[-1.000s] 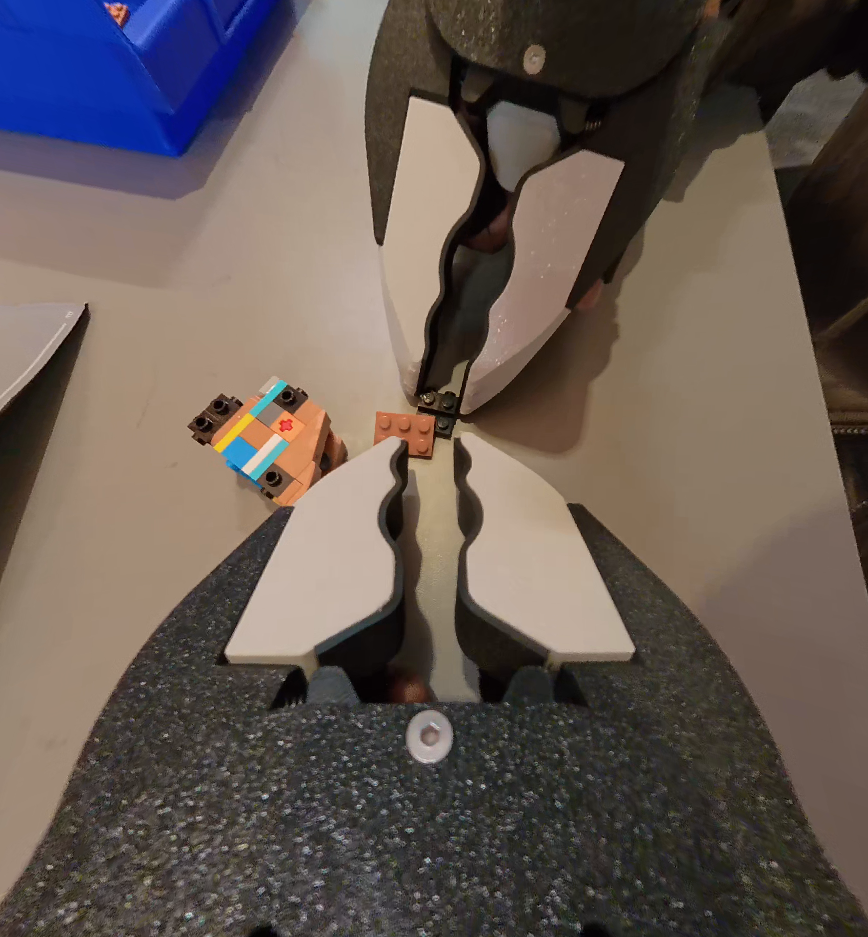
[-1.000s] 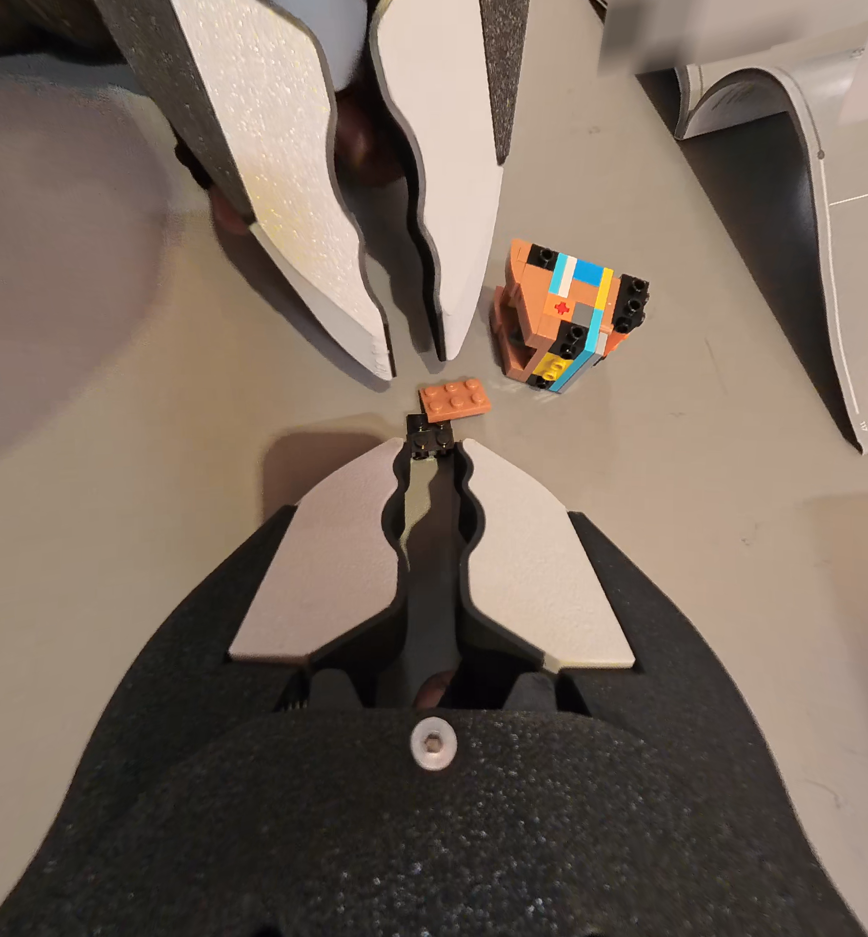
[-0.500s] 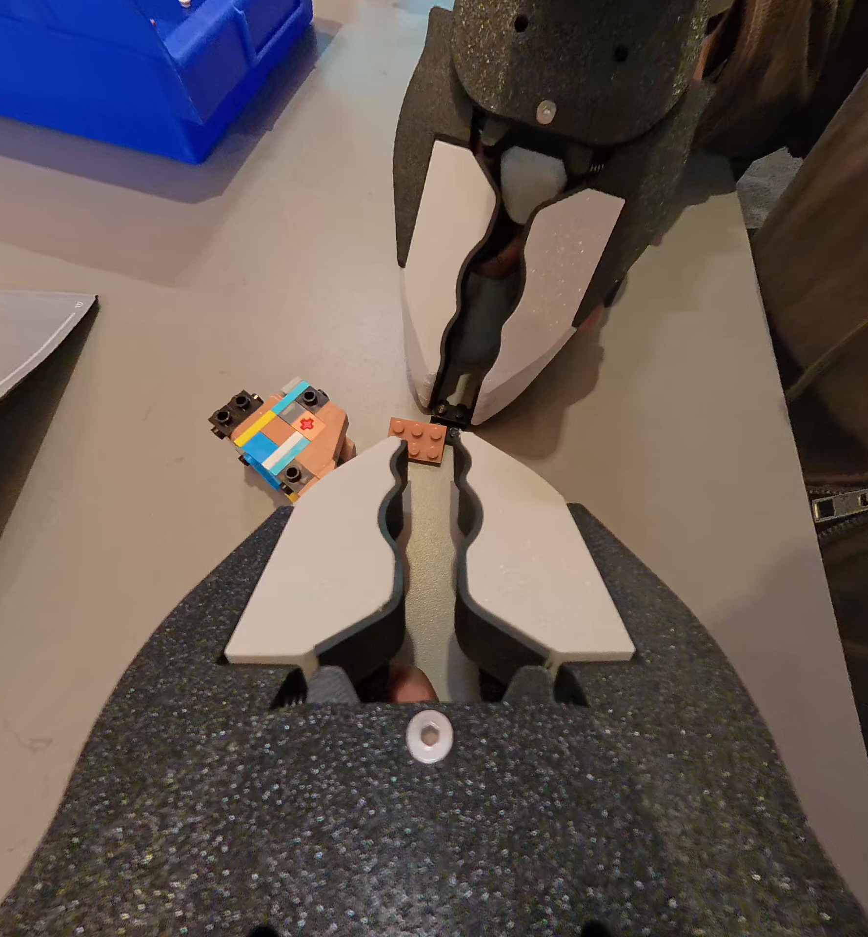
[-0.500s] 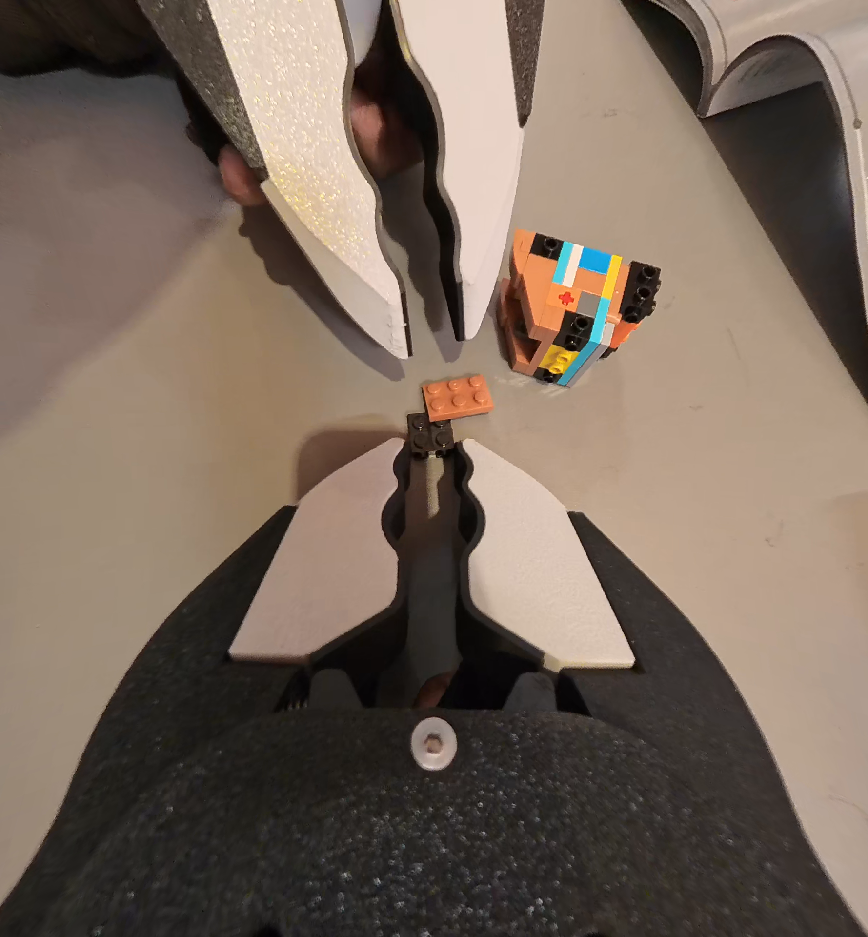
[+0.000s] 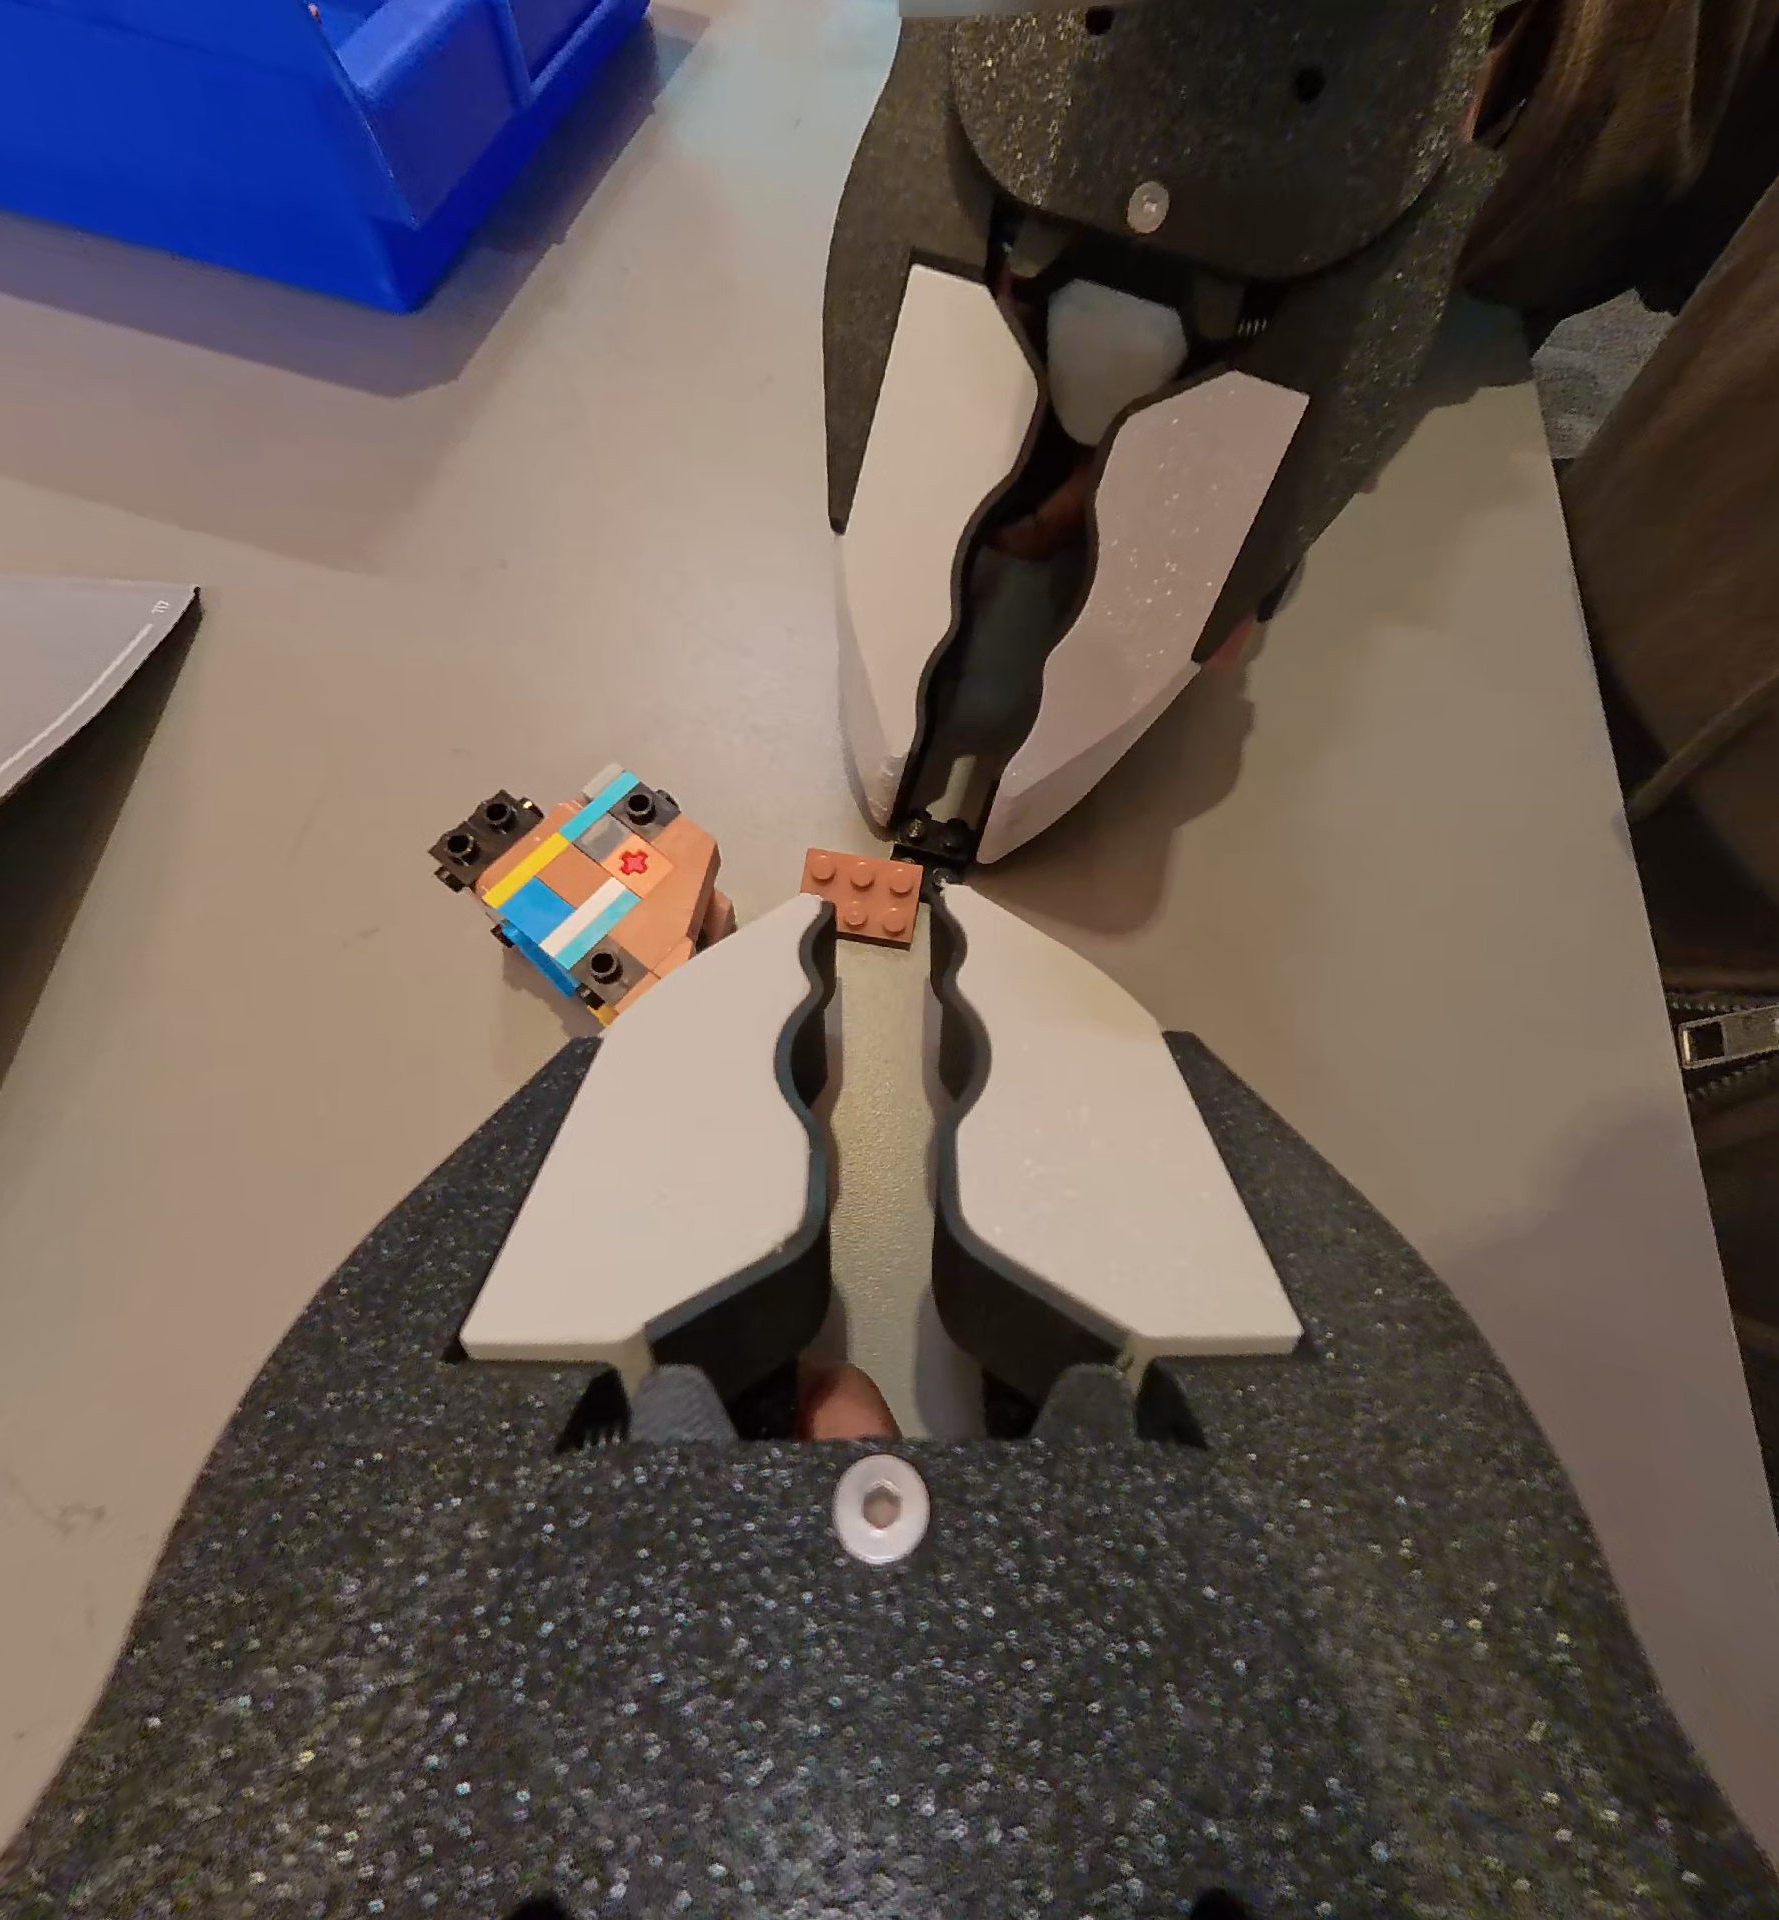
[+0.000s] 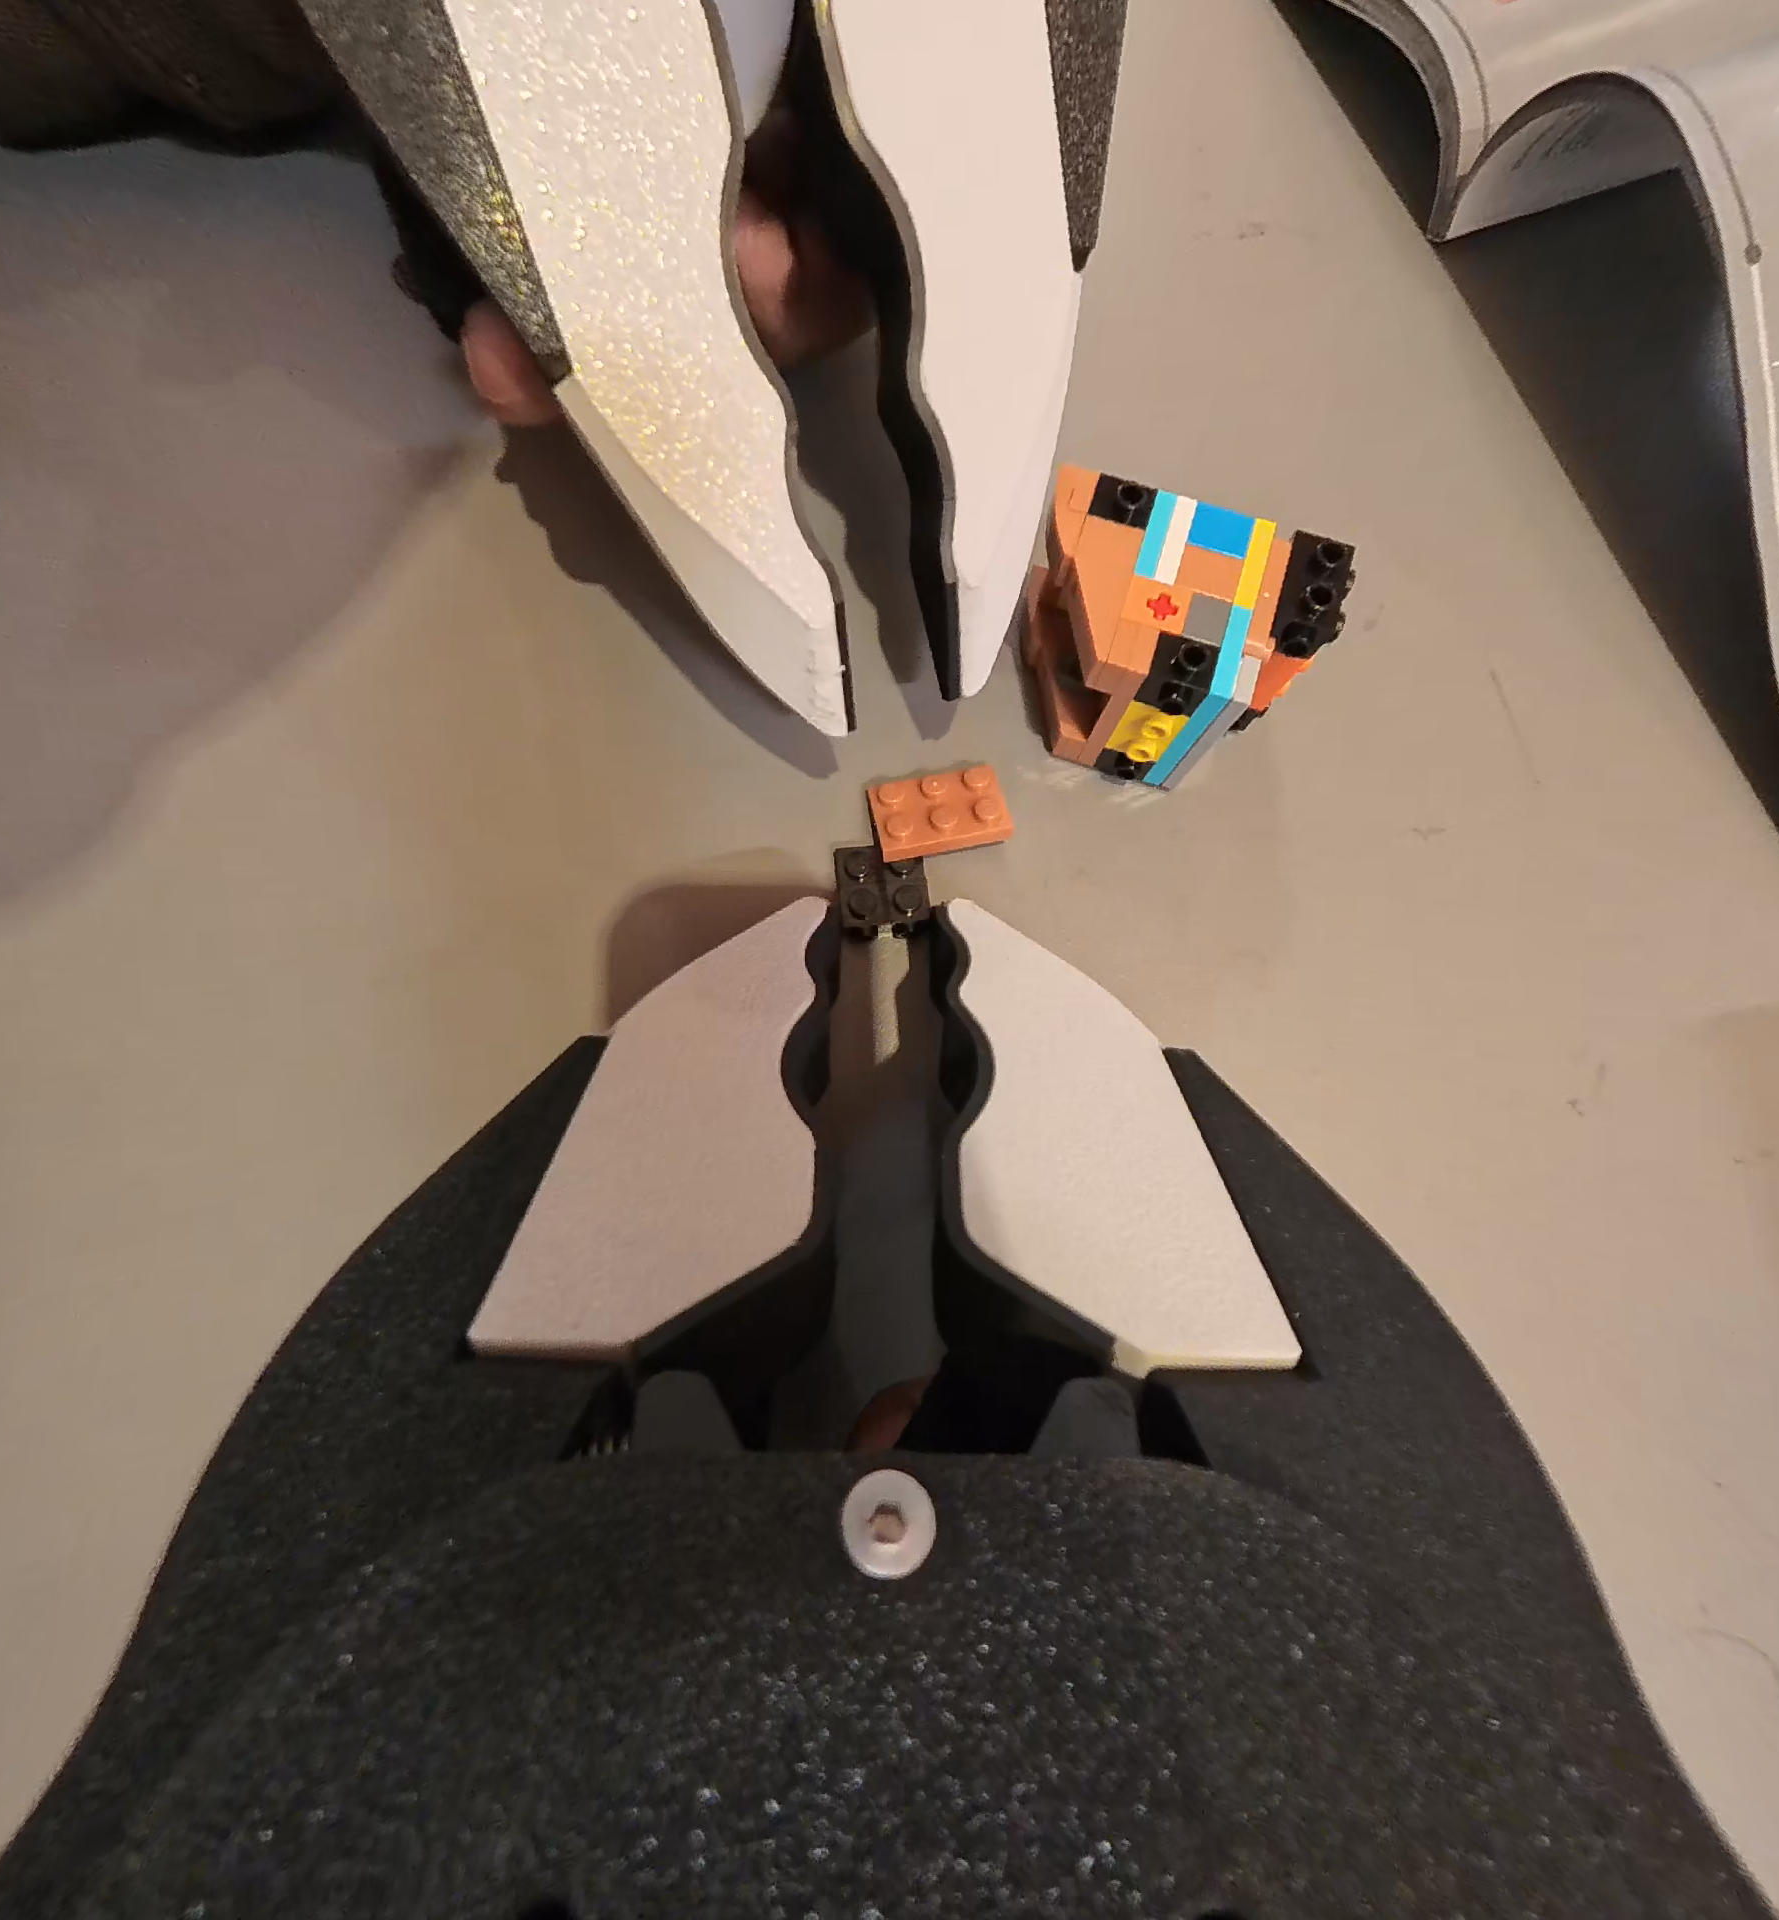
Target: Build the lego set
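Observation:
A brown 2x3 plate (image 5: 864,896) (image 6: 939,816) lies flat on the grey table. My right gripper (image 6: 885,906) is shut on a small black 2x2 plate (image 6: 883,888) (image 5: 932,831) and holds it low against the brown plate's near corner. My left gripper (image 5: 880,909) is narrowly open and empty, with its tips just short of the brown plate on the opposite side. In the right wrist view the left gripper (image 6: 900,707) hovers a little above the table. The part-built model (image 5: 594,894) (image 6: 1186,623), brown with blue, yellow and black bricks, lies beside the plate.
A blue bin (image 5: 241,135) stands at the far left. An open instruction booklet (image 5: 33,686) (image 6: 1643,156) lies beyond the model. A person's dark jacket (image 5: 1747,727) is along the table's right edge. Less than 4 cm separates the two grippers' tips.
The left wrist view has drawn back slightly, showing more of the blue bin and the right gripper's body. The black plate stays held at the brown plate's corner. The model has not moved.

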A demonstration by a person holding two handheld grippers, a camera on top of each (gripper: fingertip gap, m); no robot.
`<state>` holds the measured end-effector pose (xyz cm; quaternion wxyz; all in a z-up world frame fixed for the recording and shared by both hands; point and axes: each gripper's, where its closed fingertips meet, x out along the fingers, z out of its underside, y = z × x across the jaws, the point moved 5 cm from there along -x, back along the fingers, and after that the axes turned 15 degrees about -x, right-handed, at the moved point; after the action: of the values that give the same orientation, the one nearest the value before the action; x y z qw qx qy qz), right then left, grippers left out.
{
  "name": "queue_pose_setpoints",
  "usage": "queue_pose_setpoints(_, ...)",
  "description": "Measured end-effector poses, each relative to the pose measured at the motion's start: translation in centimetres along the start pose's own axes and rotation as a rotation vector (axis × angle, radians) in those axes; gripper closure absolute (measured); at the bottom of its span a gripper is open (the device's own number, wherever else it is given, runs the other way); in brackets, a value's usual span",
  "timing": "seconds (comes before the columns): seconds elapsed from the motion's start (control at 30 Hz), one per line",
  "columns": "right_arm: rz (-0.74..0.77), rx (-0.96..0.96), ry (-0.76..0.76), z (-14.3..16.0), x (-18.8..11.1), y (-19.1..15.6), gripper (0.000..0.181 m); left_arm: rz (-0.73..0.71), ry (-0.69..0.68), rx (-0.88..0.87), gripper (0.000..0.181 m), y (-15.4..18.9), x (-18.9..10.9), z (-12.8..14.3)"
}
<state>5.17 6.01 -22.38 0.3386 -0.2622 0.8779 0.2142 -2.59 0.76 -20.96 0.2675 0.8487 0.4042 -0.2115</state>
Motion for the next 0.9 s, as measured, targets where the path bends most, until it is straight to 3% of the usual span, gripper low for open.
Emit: queue_pose_setpoints(0.9, 0.003, 0.0, 0.0, 0.02, 0.01, -0.01, 0.166, -0.005, -0.004, 0.003, 0.164, -0.04, -0.01, 0.04)
